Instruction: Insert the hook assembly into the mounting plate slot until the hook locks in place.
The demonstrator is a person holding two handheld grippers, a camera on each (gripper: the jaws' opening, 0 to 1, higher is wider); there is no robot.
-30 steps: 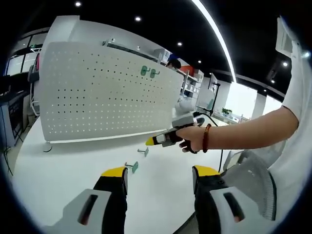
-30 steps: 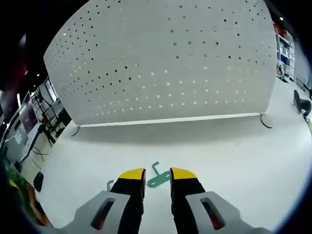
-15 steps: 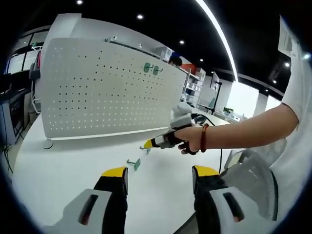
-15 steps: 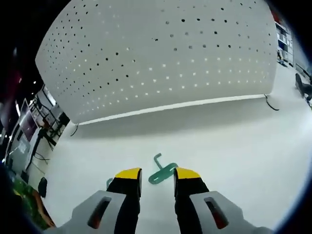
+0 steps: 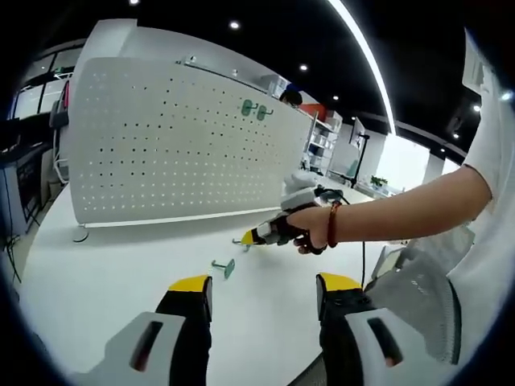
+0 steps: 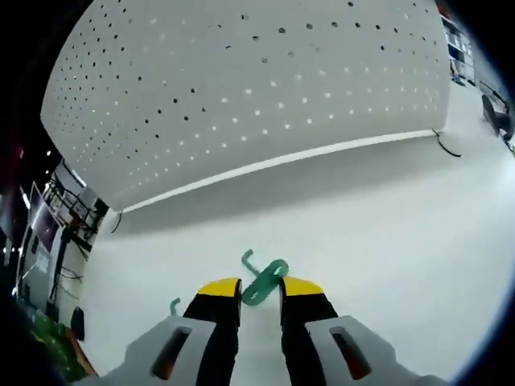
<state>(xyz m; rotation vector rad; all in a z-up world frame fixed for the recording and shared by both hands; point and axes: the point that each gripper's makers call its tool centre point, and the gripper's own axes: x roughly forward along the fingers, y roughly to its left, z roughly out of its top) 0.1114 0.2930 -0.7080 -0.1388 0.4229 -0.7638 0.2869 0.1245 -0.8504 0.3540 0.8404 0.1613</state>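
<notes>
Now the right gripper point(image 6: 260, 288) has its yellow-tipped jaws clenched on the small green metal hook point(image 6: 262, 281) lying on the white table point(image 6: 386, 233), presumably to lift it toward the white perforated pegboard point(image 6: 241, 88) ahead, while the left gripper point(image 5: 261, 293) waits released.

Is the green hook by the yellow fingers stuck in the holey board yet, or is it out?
Out. The green hook lies on the white table, between the right gripper tips, well short of the holey board.
</notes>
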